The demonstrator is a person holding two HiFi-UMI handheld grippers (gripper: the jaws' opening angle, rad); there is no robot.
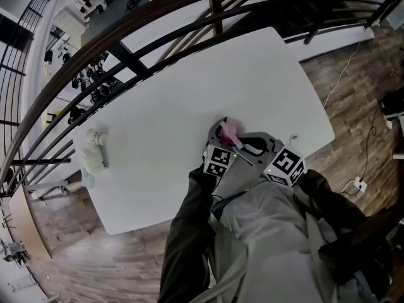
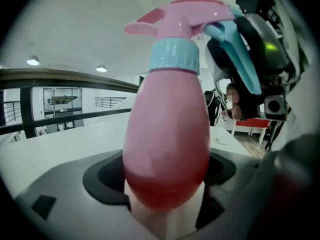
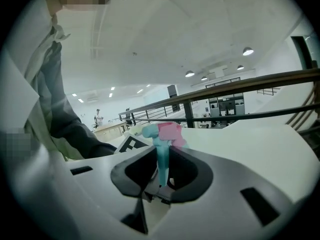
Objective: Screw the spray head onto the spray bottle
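Note:
In the left gripper view a pink spray bottle stands upright, and my left gripper is shut on its lower body. A pink spray head sits on the bottle's neck over a light blue collar. Its teal trigger hangs to the right, and my right gripper reaches it from that side. The right gripper view shows my right gripper shut on the trigger below the pink head. From the head view, the bottle is held between both grippers above the white table's near edge.
The white table stretches ahead, with a dark railing beyond its far side. A pale, whitish bottle-like object lies near the table's left edge. Wooden floor and a cable lie to the right.

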